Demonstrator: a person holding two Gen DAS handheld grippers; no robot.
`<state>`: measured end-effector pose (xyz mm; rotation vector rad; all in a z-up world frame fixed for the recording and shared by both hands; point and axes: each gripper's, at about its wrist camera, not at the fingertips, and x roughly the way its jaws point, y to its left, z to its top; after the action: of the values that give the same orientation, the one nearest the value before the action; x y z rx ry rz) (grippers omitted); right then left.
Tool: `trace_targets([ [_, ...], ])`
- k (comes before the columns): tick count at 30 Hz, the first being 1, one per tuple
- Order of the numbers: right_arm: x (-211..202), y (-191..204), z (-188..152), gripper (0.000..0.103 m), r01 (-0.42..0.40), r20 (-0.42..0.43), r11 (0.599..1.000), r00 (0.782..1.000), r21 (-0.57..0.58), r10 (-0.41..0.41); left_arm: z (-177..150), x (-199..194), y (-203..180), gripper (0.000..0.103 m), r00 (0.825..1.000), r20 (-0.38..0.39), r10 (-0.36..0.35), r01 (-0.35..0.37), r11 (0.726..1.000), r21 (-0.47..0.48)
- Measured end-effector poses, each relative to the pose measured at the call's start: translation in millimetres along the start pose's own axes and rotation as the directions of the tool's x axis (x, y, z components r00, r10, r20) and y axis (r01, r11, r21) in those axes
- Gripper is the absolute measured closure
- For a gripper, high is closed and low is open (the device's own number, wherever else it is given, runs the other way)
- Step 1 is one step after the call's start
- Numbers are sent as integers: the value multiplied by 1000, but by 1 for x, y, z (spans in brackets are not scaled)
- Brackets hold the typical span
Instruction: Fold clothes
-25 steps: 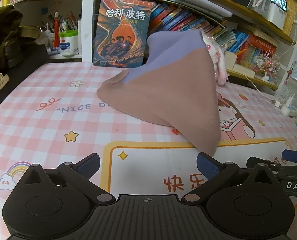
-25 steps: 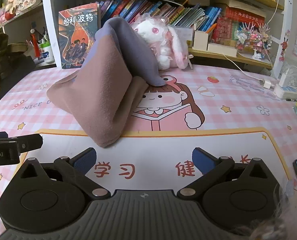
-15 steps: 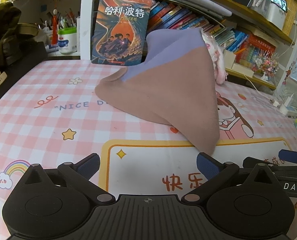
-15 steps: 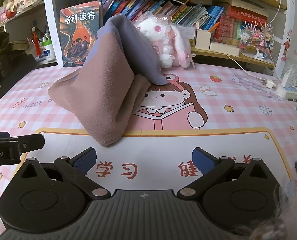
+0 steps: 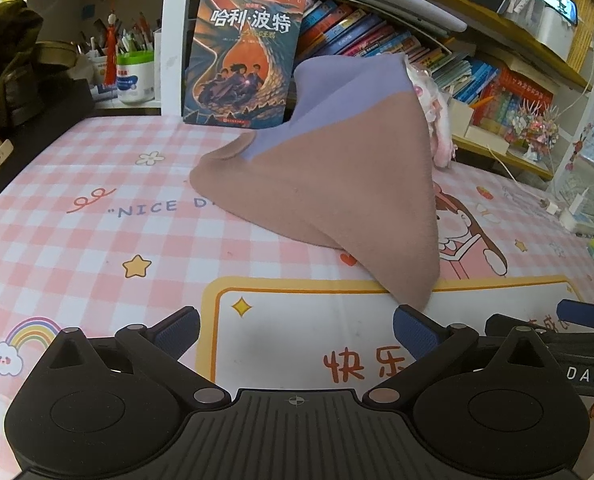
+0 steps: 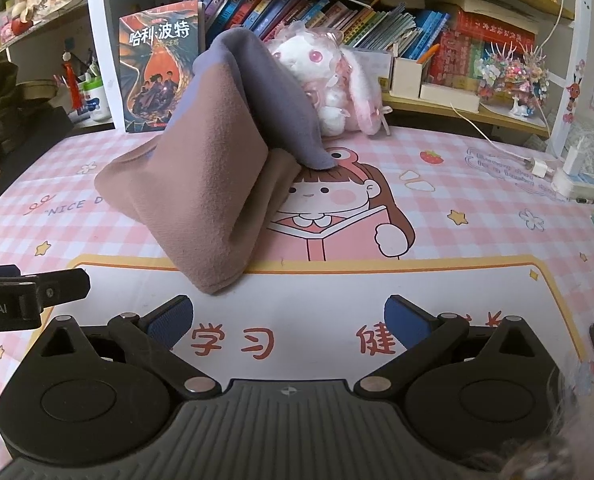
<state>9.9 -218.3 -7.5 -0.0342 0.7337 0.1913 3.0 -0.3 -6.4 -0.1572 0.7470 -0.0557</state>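
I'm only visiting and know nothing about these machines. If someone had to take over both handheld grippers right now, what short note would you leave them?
Left gripper: open, holding nothing, above the desk mat.
Right gripper: open, holding nothing, close beside the left one.
Cloth: a brown and purple piece standing in a peaked heap on the mat, its nearest corner just ahead of both grippers. Its far side is next to a plush rabbit and in front of a book propped at the shelf.
Done: nothing neat yet; the cloth is still bunched up.
Left: probably grasp the cloth, spread it flat, then fold it.
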Motion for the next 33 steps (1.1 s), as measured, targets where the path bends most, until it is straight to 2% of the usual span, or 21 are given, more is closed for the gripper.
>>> trace_targets([
  [33, -3, 2, 0, 0, -2, -10, 1000, 1000, -8, 2, 3, -3, 1, 0, 1000, -12, -1, 1, 1000, -6],
])
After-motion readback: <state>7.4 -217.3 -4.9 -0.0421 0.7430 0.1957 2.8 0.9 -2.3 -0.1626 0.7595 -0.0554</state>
